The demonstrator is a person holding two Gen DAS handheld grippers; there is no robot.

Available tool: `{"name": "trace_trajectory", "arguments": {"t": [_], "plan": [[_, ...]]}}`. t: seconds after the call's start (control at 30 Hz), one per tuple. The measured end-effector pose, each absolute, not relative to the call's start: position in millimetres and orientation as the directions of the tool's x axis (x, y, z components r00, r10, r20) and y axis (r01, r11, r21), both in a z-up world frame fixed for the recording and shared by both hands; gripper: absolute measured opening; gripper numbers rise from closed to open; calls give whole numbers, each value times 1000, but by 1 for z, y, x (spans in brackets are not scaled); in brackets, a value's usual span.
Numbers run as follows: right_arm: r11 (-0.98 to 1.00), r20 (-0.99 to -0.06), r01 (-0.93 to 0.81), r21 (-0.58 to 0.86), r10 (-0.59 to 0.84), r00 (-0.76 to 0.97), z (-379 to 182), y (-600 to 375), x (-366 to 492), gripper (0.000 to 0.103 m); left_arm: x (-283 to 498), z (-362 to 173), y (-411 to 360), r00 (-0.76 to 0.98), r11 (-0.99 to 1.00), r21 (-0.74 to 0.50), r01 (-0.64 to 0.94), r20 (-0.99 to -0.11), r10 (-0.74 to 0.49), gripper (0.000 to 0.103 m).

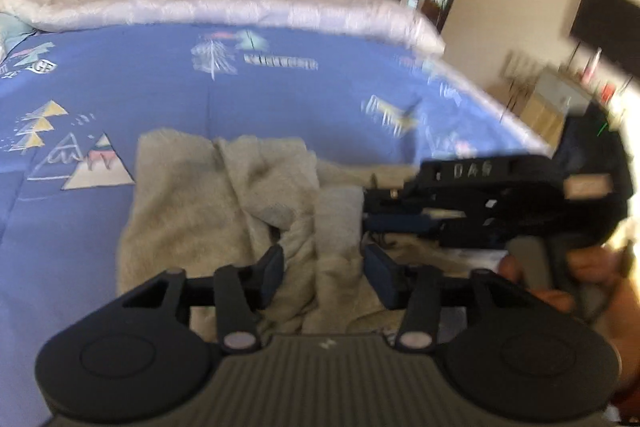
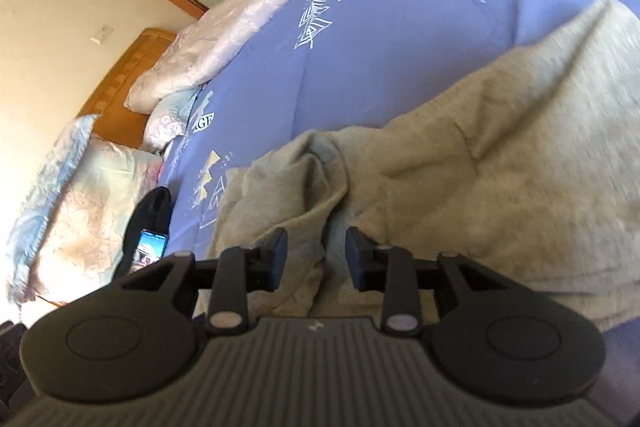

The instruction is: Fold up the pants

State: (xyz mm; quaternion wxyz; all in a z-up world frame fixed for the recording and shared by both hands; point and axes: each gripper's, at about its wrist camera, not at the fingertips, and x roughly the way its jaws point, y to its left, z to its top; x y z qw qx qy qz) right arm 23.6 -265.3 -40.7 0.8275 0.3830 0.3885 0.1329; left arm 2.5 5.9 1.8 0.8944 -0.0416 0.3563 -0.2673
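On the blue bedsheet [image 2: 360,75], printed "VINTAGE", the grey pants [image 2: 500,167] lie rumpled. Both the left gripper [image 1: 323,267] and the right gripper [image 2: 316,251] gape partway open astride folds of pants, clamping nothing. From the left wrist view, "DAS" marks the right gripper's body.

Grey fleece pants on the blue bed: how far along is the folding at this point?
Done: the grey fleece pants lie bunched on the blue patterned bedsheet, layers overlapping but rumpled, no neat fold visible. In hand: the left gripper and right gripper are both open, fingers straddling raised ridges of fabric; whether they touch it is unclear. Left: grasping, smoothing and folding into a tidy stack.
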Motion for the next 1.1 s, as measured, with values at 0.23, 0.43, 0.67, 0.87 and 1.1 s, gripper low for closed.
{"name": "trace_trajectory", "arguments": {"t": [0.23,0.43,0.67,0.87,1.1], "plan": [[510,-432,97,855,595,678,-44,-280,25,54,6,6,91,681,882,-422,210,-583,-442,58],[524,-457,105,845,607,650,-36,-268,27,67,37,-33,106,612,864,-503,27,-675,-412,58],[800,-665,-4,601,502,553,-32,-208,38,33,62,-64,88,541,863,-505,28,-718,-438,25],[798,-561,-96,595,497,662,1,-216,23,26,43,-23,88,603,825,-553,117,-621,-501,17],[847,-633,-11,531,405,660,-22,-234,22,28,52,-48,48,509,930,-357,92,-785,-352,36]]}}
